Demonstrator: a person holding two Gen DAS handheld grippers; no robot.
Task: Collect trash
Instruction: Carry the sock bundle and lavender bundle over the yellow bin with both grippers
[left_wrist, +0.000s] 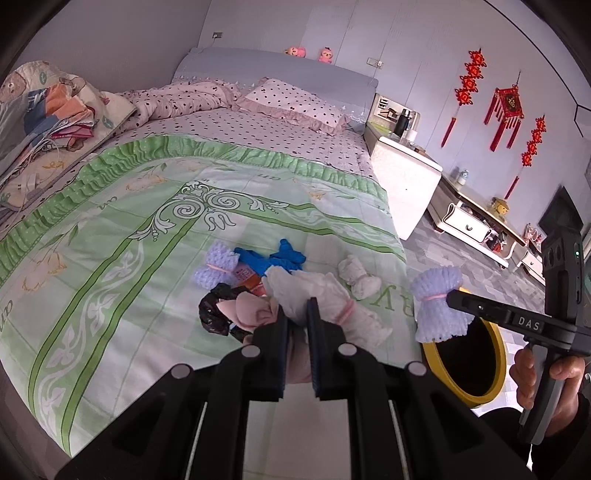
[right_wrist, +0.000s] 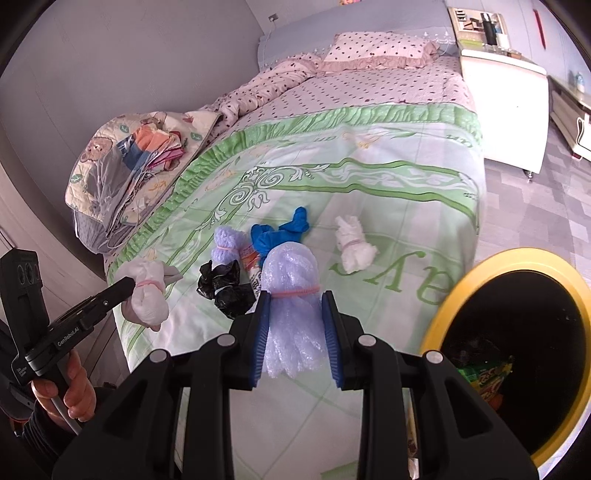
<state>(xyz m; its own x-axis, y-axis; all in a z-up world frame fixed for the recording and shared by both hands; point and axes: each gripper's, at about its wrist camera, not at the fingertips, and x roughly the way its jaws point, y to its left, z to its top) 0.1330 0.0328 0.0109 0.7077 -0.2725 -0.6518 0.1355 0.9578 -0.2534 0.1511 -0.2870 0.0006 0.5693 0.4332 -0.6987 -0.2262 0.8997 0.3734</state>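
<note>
Trash is gripped on both sides: the left gripper (left_wrist: 297, 325) is closed on a white wad tied with a pink band (left_wrist: 332, 299), and the right gripper (right_wrist: 295, 325) clamps a lavender foam bundle (right_wrist: 291, 295), held just left of the yellow-rimmed bin (right_wrist: 546, 258). More trash lies on the green bed cover (right_wrist: 388, 173) beyond: a black bag (right_wrist: 225, 284), a second lavender bundle (right_wrist: 227, 245), blue gloves (right_wrist: 280, 230) and, to the right, a small white wad (right_wrist: 352, 243). Far left sits a folded quilt (right_wrist: 122, 162); a white nightstand (right_wrist: 506, 110) stands far right.
</note>
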